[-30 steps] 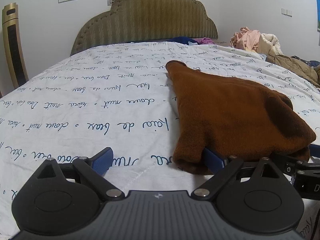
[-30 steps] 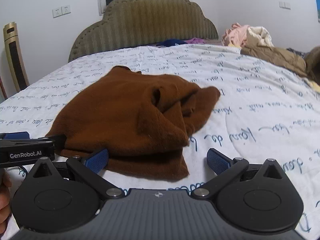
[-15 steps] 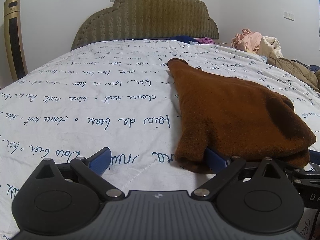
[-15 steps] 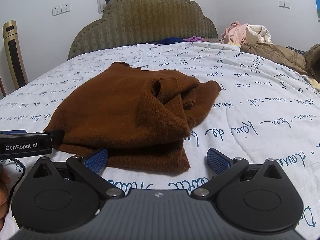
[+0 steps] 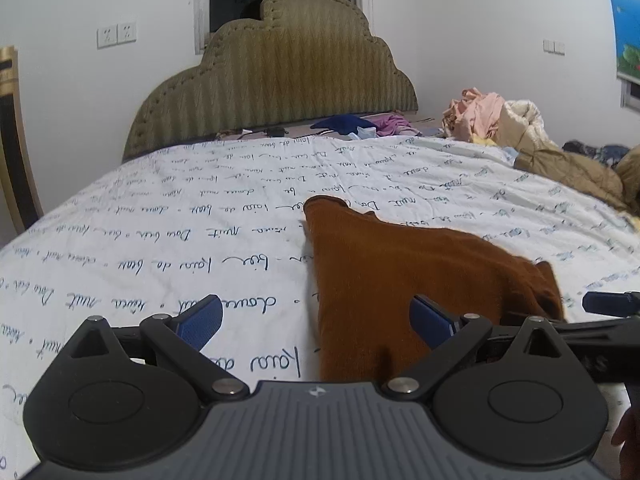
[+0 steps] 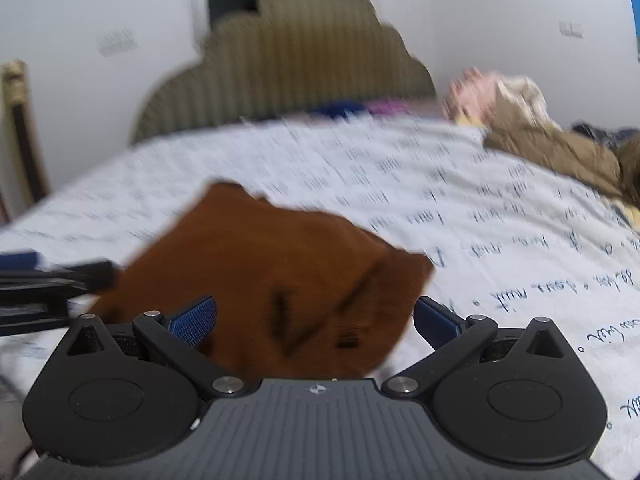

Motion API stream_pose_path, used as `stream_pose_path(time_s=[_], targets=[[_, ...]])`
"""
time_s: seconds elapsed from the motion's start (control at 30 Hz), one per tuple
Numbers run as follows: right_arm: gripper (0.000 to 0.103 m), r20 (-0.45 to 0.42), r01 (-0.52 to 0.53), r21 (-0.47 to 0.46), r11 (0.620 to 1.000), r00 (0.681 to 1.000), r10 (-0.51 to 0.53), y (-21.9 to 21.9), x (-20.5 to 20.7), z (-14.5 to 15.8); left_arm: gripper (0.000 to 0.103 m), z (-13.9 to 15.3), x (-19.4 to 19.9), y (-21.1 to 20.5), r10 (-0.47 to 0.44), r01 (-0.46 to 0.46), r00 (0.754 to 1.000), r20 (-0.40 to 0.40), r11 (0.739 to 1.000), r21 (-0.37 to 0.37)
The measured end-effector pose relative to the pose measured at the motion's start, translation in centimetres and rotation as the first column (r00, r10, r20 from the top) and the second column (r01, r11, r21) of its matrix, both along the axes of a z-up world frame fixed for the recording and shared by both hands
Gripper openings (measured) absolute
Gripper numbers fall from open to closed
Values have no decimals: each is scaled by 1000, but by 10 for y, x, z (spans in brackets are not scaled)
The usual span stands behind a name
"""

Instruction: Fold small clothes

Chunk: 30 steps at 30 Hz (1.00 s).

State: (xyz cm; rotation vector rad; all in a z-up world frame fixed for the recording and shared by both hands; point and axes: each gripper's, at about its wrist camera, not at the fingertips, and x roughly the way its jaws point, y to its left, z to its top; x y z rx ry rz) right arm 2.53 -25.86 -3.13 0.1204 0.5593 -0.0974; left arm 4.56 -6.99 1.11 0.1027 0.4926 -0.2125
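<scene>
Your left gripper [image 5: 314,318] and right gripper [image 6: 314,316] both gape over the brown garment [image 5: 400,272] mid-bed [image 5: 160,220].

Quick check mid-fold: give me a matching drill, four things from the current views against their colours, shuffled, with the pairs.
Things:
1. garment
2. headboard
3. finger pads
4. bedspread

Colours:
A. white with dark handwriting print
B. blue
C. rust brown
D. olive

Pairs: 1-C, 2-D, 3-B, 4-A
</scene>
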Motion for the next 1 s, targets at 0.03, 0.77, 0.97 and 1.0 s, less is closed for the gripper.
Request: stream_pose_path(time_s=[0.03,0.77,0.97,1.0], targets=[[103,-32,18,13,1000,999,-18,-4,7,-5,101,-4,-1,-3,-5,5,1000,10,1000,19],[103,266,-127,648,751,962,-67,-91,-36,-65,102,-44,6,-20,27,-27,1000,1,992,120],[103,246,-114,629,769,967,-58,-87,-31,-63,102,-44,6,-19,27,-26,1000,-5,993,114],[103,215,-88,599,796,975,-54,-81,-27,-60,102,-44,7,-18,25,-23,1000,-9,993,113]])
